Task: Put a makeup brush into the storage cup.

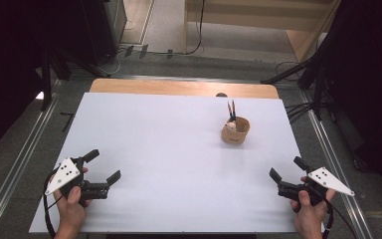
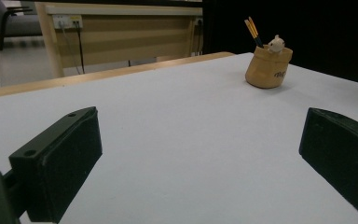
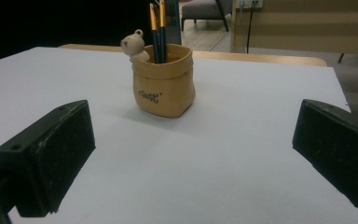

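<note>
Well ahead of both wide-open, empty grippers, left [image 1: 103,166] and right [image 1: 286,167], stands the pencil pot [image 1: 236,131], nearer the right one.

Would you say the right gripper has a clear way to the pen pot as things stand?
Probably yes. The right gripper is open and points toward the pen pot, which stands upright with only bare white table between them. Two pencils and a small bear rise above its rim.
</note>
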